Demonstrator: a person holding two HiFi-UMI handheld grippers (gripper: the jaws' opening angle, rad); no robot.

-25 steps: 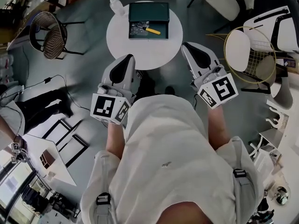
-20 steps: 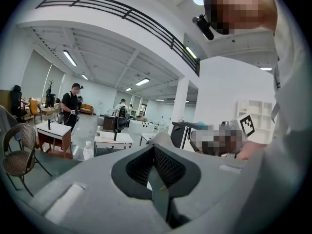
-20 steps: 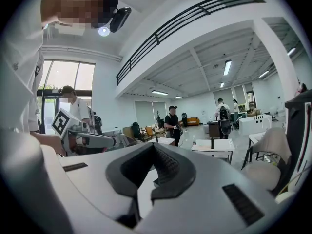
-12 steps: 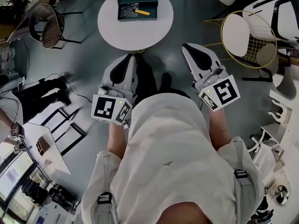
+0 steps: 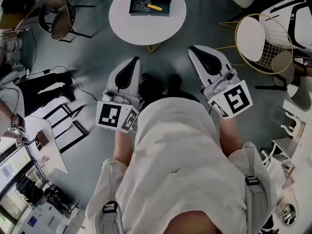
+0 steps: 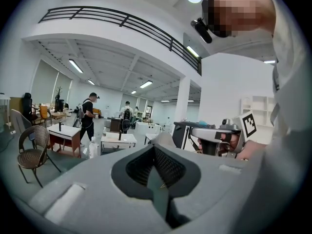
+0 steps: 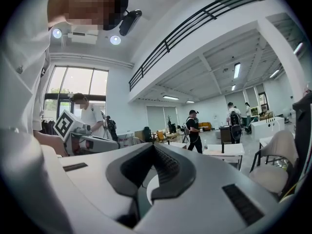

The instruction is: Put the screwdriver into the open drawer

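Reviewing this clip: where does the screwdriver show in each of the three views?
Head view: the screwdriver is at the top edge, lying in the open drawer on the round white table.
Left gripper view: not in it.
Right gripper view: not in it.
Shared landmark: the person's white shirt, at bottom centre, right edge and left edge respectively.

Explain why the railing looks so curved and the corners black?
Left gripper view and right gripper view: wide-angle lenses bow the balcony railing and leave black corners. Head view: the same bending tilts the wicker chair at the edge; lighting looks even, without glare.
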